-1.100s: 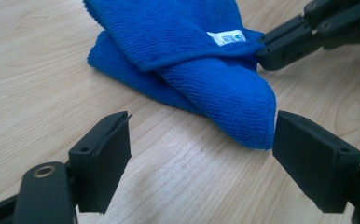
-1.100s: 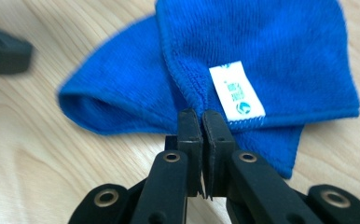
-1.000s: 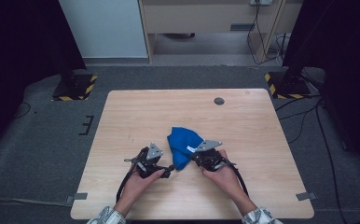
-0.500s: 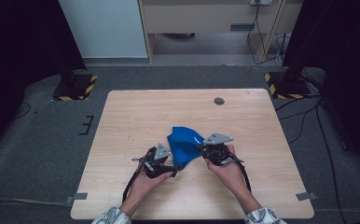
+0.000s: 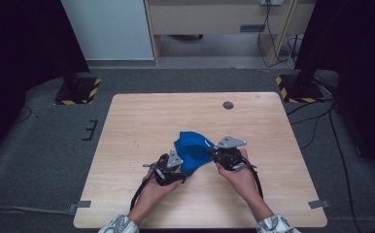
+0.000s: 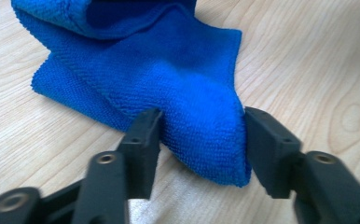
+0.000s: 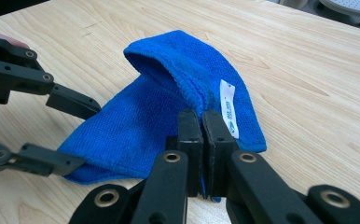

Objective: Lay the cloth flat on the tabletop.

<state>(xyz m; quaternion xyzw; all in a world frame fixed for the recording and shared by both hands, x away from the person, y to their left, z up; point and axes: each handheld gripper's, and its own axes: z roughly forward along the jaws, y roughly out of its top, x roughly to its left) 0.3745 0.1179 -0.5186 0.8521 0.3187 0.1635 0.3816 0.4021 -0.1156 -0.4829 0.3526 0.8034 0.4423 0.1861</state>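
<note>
1. the cloth (image 5: 191, 149) lies near the middle of the worktop (image 5: 142, 121), a little toward the near edge, partly folded over on itself.
2. our right claw (image 7: 201, 122) is clamped on the cloth's edge by the tag (image 7: 227, 108).
3. our left claw (image 6: 200, 133) stands apart, astride a corner, not yet closed.
4. we judge the fold half done: pinch that corner, then finish.
</note>
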